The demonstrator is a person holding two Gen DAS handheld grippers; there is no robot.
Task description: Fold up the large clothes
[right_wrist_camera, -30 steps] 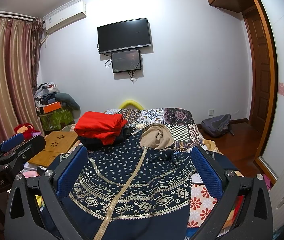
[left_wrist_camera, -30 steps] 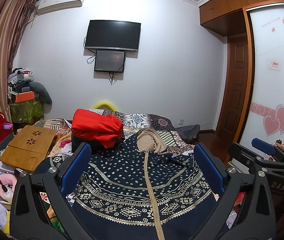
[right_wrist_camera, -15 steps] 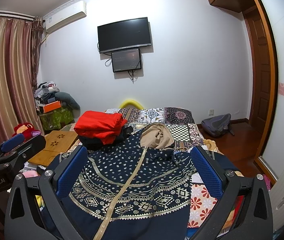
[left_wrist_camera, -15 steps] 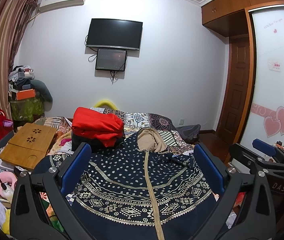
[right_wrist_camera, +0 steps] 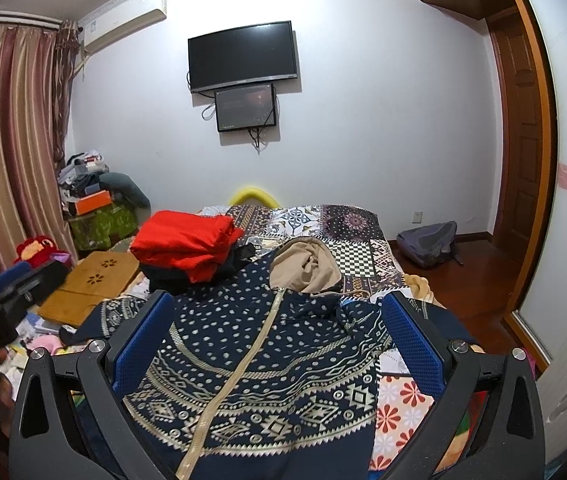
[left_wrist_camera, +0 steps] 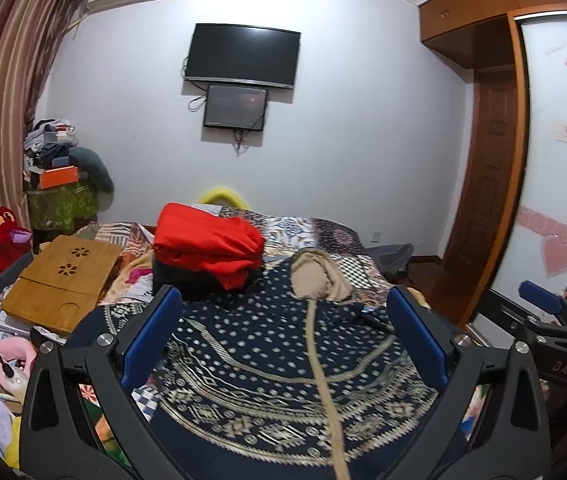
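Observation:
A navy hooded garment [left_wrist_camera: 267,360] [right_wrist_camera: 251,372] with pale geometric print, a tan zip band and a tan-lined hood [left_wrist_camera: 317,276] [right_wrist_camera: 303,266] lies spread flat on the bed. My left gripper [left_wrist_camera: 283,312] hovers above its near part, wide open with nothing between the blue pads. The right gripper [right_wrist_camera: 277,316] also stands open and empty above the garment. Each gripper shows at the edge of the other's view.
A folded red garment [left_wrist_camera: 207,250] [right_wrist_camera: 185,242] rests on a dark pile at the back left of the patchwork bed cover [right_wrist_camera: 347,228]. A wooden lap tray [left_wrist_camera: 63,280] and clutter lie left. Wood floor with a grey backpack [right_wrist_camera: 429,242] is at the right.
Both views have tilted slightly, with the garment a little lower in frame and blurred in the left view. The garment itself has not moved and both grippers stay open.

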